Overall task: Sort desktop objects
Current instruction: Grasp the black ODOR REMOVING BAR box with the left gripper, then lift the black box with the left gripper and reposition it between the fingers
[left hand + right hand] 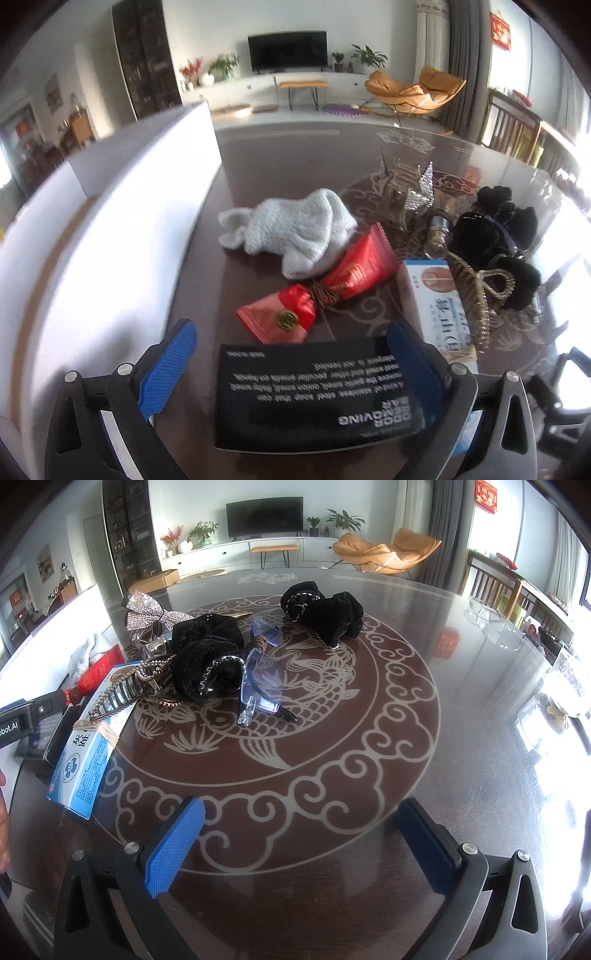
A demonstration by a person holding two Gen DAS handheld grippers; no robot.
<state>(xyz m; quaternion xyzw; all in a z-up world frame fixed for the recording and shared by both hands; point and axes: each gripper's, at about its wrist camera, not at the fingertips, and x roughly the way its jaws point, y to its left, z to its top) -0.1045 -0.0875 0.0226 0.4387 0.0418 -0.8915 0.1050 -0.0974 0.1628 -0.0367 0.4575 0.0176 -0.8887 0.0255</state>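
A black box printed "ODOR REMOVING BAR" [314, 395] lies flat on the dark table between the fingers of my left gripper [291, 326], which is open. The right pad [410, 365] sits against the box's edge, and the left pad [170, 369] stands a little off it. Just beyond are a red packet [332, 291], a white knitted cloth [295, 232] and a blue-white carton [439, 306]. My right gripper [301, 805] hovers open over the table's fish pattern, holding nothing. Ahead of it lie black scrunchies [321, 613], blue glasses [262, 675] and a gold hair claw [122, 694].
A tall white box [110, 240] walls off the table's left side. A silver bow [147, 611] and a small glass bottle [437, 232] sit behind the pile. Clear glasses [495, 624] rest at the far right. A hand shows at the right view's left edge [3, 823].
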